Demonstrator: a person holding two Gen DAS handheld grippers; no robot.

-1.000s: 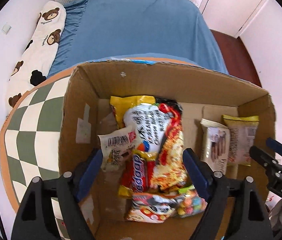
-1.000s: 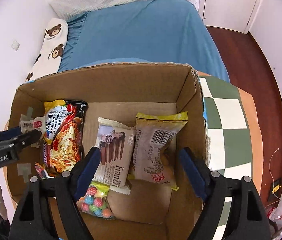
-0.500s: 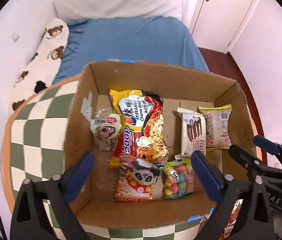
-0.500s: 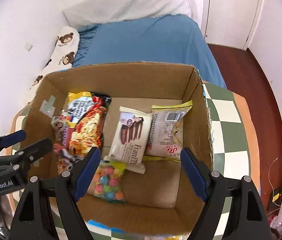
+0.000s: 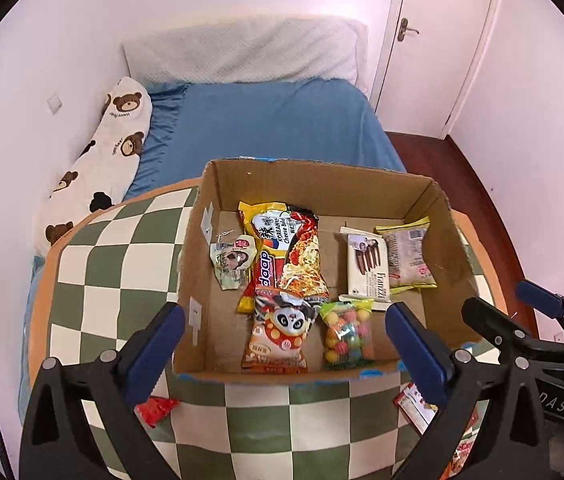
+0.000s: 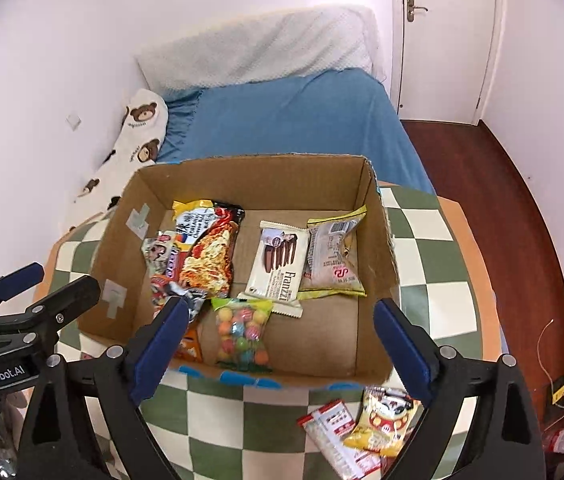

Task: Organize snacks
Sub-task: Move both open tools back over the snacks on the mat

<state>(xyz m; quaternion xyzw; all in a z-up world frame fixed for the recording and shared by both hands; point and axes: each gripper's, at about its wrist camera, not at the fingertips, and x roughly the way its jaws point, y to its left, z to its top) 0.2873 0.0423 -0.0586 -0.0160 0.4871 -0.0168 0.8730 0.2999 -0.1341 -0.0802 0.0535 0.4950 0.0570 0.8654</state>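
At centre frame in both wrist views, the open cardboard box [image 5: 313, 184] [image 6: 258, 176] stands on the green-and-white checkered table [image 5: 122, 264] [image 6: 433, 264] and holds the snacks. Along the box floor's left side lie a Korean cheese noodle packet [image 5: 293, 248] [image 6: 210, 248], a red "doop" packet [image 5: 264, 276] partly beneath it, and a small pale packet [image 5: 232, 260] beside the left wall. Lower in the frame, near the front wall, lie a panda-print packet [image 5: 278, 336] and a bag of coloured candy balls [image 5: 347, 334] [image 6: 242, 332], side by side. On the right side lie a white Franzzi wafer packet [image 5: 365, 264] [image 6: 280, 268] and a yellow-edged clear packet [image 5: 407, 256] [image 6: 333, 256], edges touching.

Outside the box, on the table at lower right of the right wrist view, a red-and-white packet [image 6: 333, 432] and a yellow packet [image 6: 385, 420] overlap. A small red packet [image 5: 156, 410] lies at lower left of the left wrist view.

Left gripper [image 5: 282, 340] hangs above the box's front edge, jaws spread wide and holding nothing. Right gripper [image 6: 278, 336] hangs likewise, jaws wide and holding nothing.

Behind the table, in the upper frame, stand a blue bed [image 5: 274, 128] [image 6: 289, 120], a bear-print pillow [image 5: 106, 152] [image 6: 138, 136] and a white door [image 5: 437, 40] [image 6: 441, 32].
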